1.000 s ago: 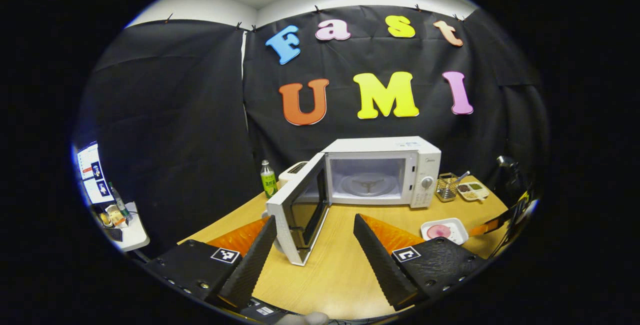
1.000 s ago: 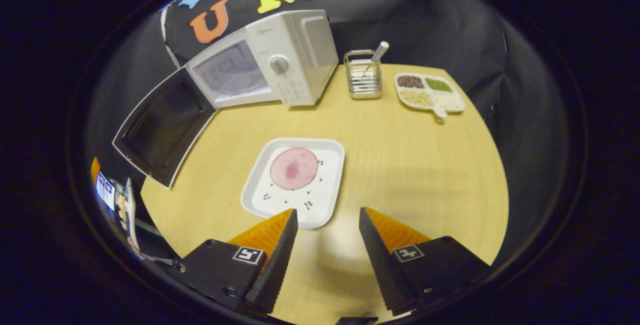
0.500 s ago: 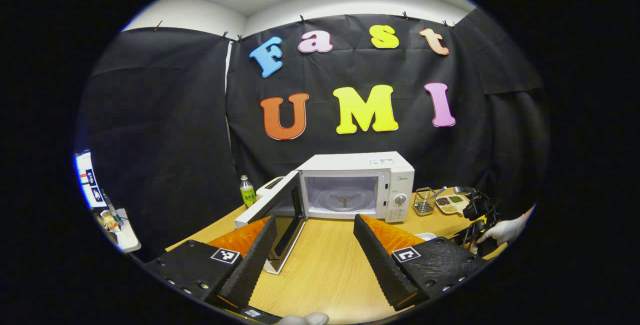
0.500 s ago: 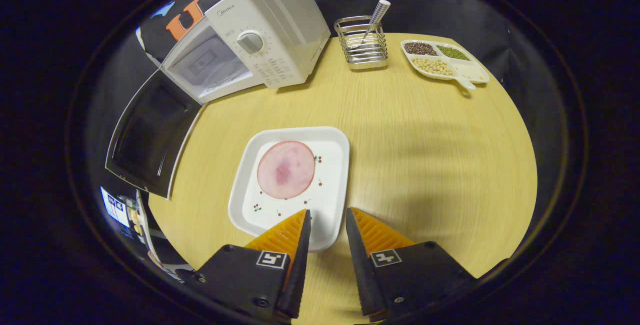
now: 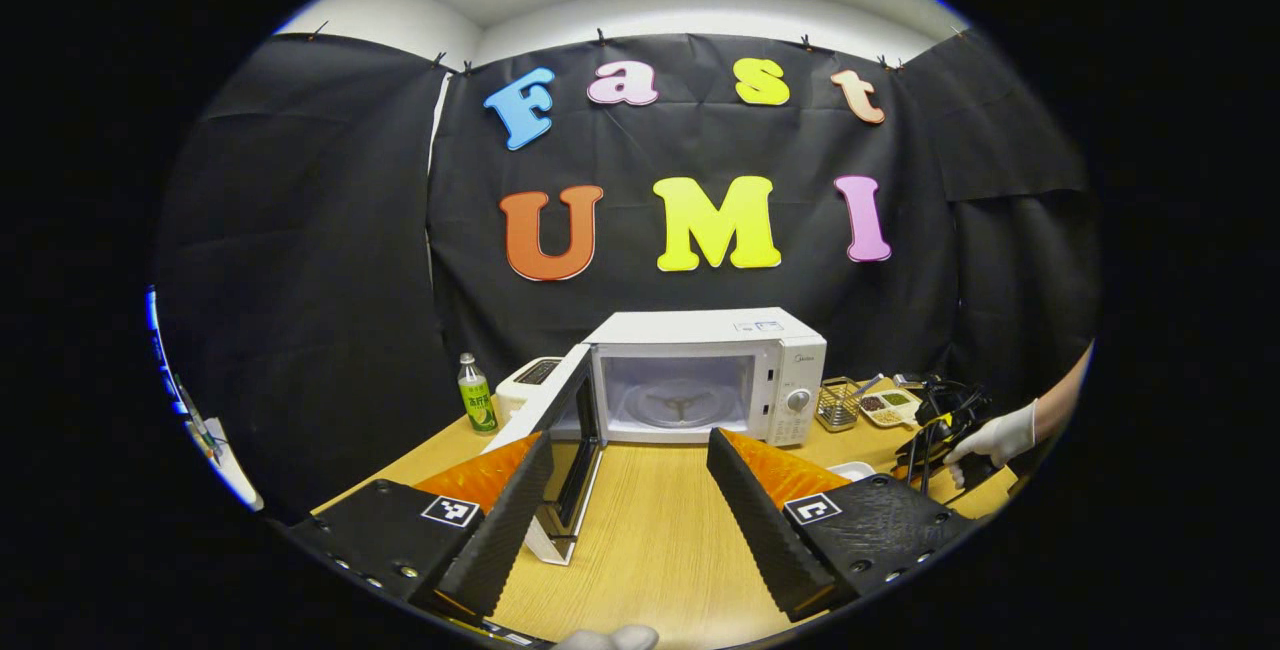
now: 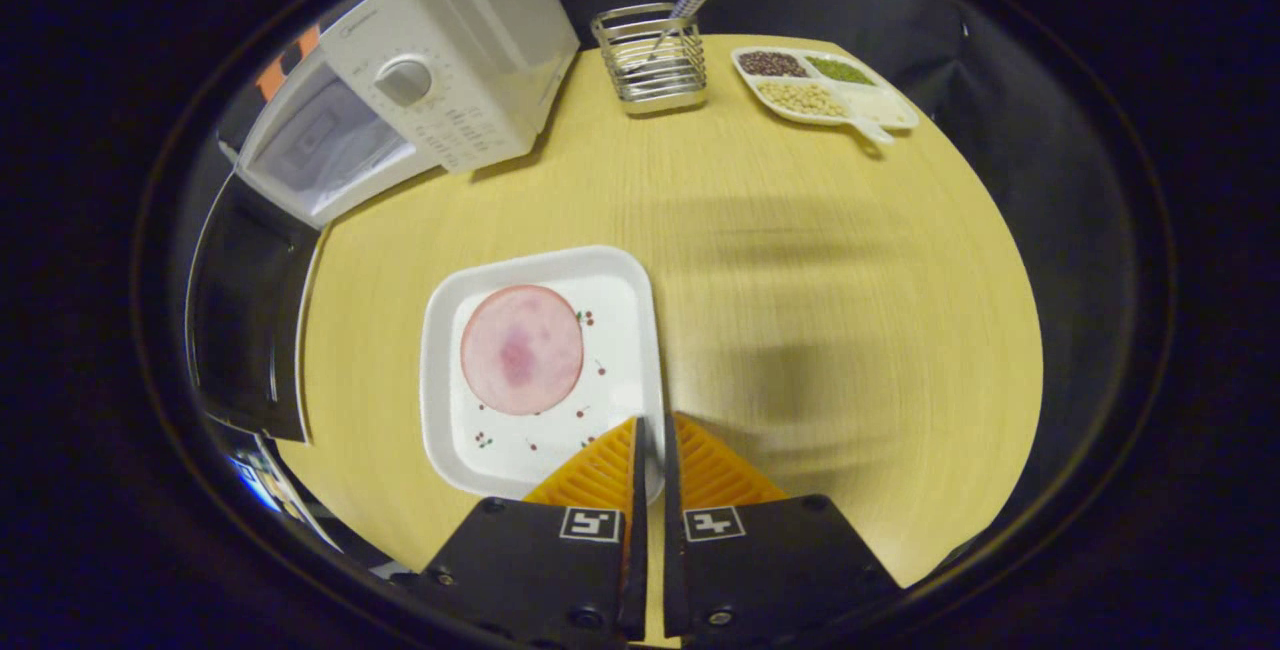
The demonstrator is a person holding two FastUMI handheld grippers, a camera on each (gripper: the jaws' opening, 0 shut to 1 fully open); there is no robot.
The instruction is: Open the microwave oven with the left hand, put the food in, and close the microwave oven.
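**Two grippers, one clamped on the plate's edge**

Two fingers of the right gripper (image 6: 650, 430) stand nearly together, pinching the right-hand rim of the white square plate (image 6: 445, 315) near its closest corner, one finger inside the rim and one outside. On the plate lies a round pink slice of food (image 6: 521, 350), well inside the rim and apart from the fingers. Beyond the plate stands the microwave (image 6: 400, 95), its dark-lined door (image 6: 245, 325) swung wide open to the plate's left. Farther from the plate, past the microwave's right side, sit a wire utensil holder (image 6: 650, 65) and, just beside that, a divided dish of beans (image 6: 820, 90). All rest on the round wooden table (image 6: 850, 280).

The left gripper (image 5: 630, 485) is held wide apart, gripping nothing, above the table in front of the microwave (image 5: 700, 375). The open door (image 5: 560, 435) hangs at the microwave's left; the glass turntable (image 5: 675, 400) shows inside. Left of the microwave stand a green bottle (image 5: 476, 393) and a white appliance (image 5: 530, 380). To the microwave's right, a gloved hand (image 5: 990, 440) grips the other tool.
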